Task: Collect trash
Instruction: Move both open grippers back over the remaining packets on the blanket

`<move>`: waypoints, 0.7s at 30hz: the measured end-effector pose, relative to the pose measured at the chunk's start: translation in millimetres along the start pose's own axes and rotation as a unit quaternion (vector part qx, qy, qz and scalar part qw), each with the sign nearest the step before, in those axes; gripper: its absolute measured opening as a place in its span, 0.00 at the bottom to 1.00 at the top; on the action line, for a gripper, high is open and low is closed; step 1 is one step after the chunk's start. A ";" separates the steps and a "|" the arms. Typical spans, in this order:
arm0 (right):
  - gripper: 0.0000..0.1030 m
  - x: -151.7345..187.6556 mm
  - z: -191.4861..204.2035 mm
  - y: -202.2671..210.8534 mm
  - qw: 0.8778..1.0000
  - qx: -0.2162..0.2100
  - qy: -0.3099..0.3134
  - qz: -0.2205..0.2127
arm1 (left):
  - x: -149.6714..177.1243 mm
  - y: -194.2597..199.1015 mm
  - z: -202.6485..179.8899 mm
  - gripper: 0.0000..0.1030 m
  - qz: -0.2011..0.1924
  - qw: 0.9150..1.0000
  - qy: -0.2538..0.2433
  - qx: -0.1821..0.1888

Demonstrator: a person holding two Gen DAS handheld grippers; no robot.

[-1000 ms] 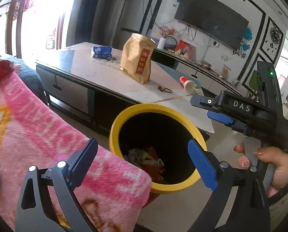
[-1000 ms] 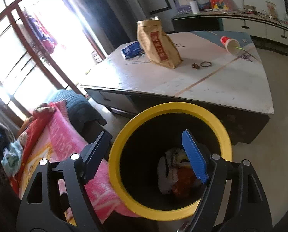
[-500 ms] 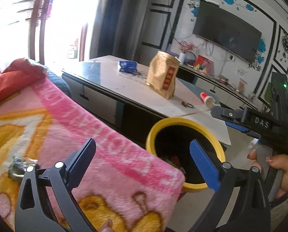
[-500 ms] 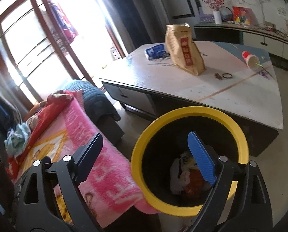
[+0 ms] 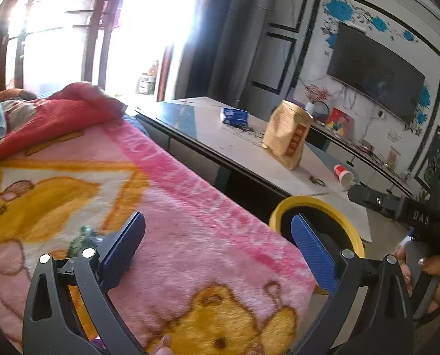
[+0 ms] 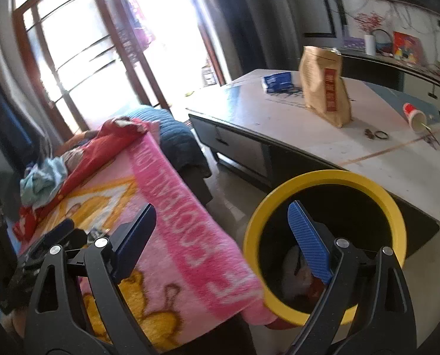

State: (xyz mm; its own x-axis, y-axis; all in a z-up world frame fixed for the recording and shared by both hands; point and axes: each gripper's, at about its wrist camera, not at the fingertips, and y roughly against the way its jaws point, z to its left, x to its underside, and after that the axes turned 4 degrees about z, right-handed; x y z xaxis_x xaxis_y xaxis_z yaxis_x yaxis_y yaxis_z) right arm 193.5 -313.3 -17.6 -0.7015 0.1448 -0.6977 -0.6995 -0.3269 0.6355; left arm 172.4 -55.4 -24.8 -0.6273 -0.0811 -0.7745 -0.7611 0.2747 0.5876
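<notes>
- Holding your left gripper [image 5: 217,248] over the pink fleece blanket with yellow cartoon figures [image 5: 190,236], you have its blue-padded jaws spread wide with nothing between them; they have just been opening.
- Your right gripper [image 6: 220,233] also stands wide, its jaws having just been opening, and it grips nothing; one pad sits over the blanket, the other over the mouth of the bin.
- That round black bin with a yellow rim [image 6: 367,183] stands on the floor between the blanket's edge and the low white-topped bench [image 6: 397,159]; crumpled white and red trash [image 6: 296,269] lies at its bottom.
- A small crumpled greenish wrapper [image 5: 82,238] lies on the blanket just beside your left gripper's left pad.
- On the bench you have a tall brown paper bag with a red label [image 6: 324,85] standing upright, a blue packet [image 6: 277,81] behind it, and a red-and-white paper cup [image 6: 415,115] tipped on its side, well apart from the bag.
- Your right hand [image 5: 435,275] shows at the edge of the left view, wrapped around the handle.
</notes>
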 end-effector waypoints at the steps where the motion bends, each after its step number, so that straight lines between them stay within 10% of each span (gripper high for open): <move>1: 0.80 0.2 3.9 -1.6 1.000 -0.002 0.004 0.002 | 0.3 3.5 4.9 0.94 -0.003 1.000 0.004 -0.003; 21: 0.80 16.2 99.4 -53.4 0.990 -0.067 0.099 0.070 | 14.9 51.8 92.4 0.93 -0.010 0.997 0.051 -0.064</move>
State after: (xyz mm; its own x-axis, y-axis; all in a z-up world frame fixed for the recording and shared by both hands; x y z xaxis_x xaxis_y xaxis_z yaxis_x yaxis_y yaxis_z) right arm 205.9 -200.7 -29.9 -0.7413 -0.0916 -0.6649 -0.5636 -0.4531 0.6907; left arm 138.8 46.2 -27.6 -0.6209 -0.1846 -0.7618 -0.7839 0.1481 0.6030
